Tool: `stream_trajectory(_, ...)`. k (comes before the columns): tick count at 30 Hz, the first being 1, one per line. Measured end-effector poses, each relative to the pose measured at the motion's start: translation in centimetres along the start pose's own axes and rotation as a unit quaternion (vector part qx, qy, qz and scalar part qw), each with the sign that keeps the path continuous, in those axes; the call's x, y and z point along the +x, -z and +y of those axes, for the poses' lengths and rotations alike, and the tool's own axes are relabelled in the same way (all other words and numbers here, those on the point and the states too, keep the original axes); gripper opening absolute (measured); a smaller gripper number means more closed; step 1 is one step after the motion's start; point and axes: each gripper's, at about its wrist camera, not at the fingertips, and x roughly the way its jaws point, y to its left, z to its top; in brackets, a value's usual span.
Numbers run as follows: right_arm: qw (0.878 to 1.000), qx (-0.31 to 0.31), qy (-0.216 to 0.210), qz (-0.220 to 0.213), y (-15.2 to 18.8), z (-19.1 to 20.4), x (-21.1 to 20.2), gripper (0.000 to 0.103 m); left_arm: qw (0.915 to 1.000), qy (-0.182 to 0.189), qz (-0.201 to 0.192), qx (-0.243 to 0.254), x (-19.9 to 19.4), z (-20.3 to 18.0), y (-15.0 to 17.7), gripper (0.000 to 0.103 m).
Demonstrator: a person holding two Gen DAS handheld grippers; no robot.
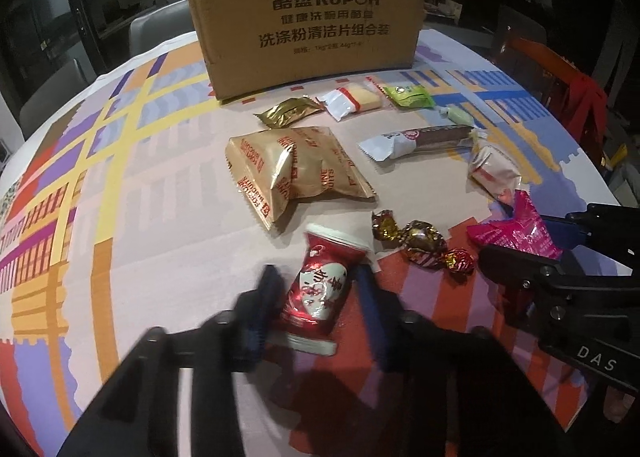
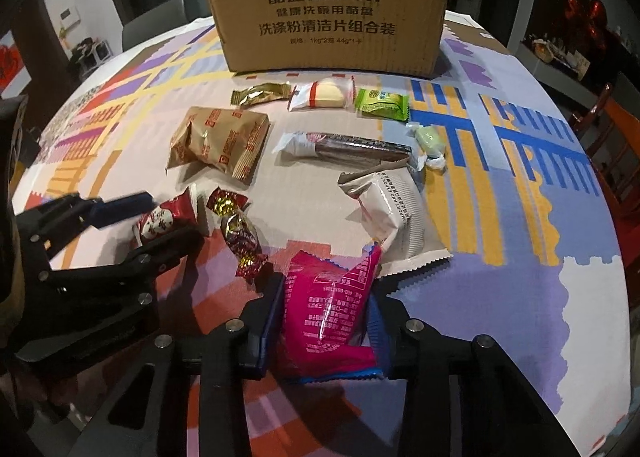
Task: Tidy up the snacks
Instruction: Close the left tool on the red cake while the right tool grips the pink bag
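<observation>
The left gripper [image 1: 316,297] has its jaws closed on a small red cup [image 1: 320,289] lying on its side on the desk [image 1: 160,257]; the cup has a white rim and a red foil wrap with white lettering. The right gripper [image 2: 324,321] has its jaws closed on a bright pink packet [image 2: 328,317], crinkled, with small white print and a blue edge. Between the two lie foil-wrapped candies [image 1: 424,245] in red and gold. Beyond them sit a puffy gold bag [image 1: 296,173], a white packet [image 2: 392,217], a long brown bar [image 2: 348,149], a small gold packet [image 1: 290,111], a clear packet with a pale cake [image 2: 324,97], a green packet [image 2: 382,103] and a pale green sweet [image 2: 428,139]. A cardboard box [image 1: 308,21] stands upright at the far edge of the patterned desk cloth.
</observation>
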Motion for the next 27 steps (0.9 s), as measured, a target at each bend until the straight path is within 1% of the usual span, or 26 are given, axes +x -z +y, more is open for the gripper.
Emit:
stream_trajectory(1, 1.000, 0.002, -0.002, -0.001, 0.0, -0.1, 0.0, 0.039, 1.0000, -0.001, 0.000, 0.001, 0.0, -0.1, 0.0, 0.026)
stream_trajectory(2, 1.000, 0.005, -0.005, -0.001, 0.0, -0.2, 0.0, 0.038, 1.0000, -0.001, 0.000, 0.002, -0.1, -0.2, 0.0, 0.024)
stream_trajectory(3, 1.000, 0.008, -0.006, -0.002, -0.1, -0.4, -0.1, 0.037, 1.0000, -0.002, 0.001, 0.003, -0.1, -0.3, 0.0, 0.023)
stream_trajectory(17, 0.999, 0.017, -0.024, -0.018, -0.3, -1.4, -1.4, 0.036, 0.9994, -0.019, -0.006, -0.029, -1.7, -1.0, 0.1, 0.023)
stream_trajectory(27, 0.998, 0.002, -0.034, -0.050, -0.4, -1.2, -3.8, 0.036, 0.9979, -0.029, -0.014, -0.057, -3.9, -1.4, 0.2, 0.023)
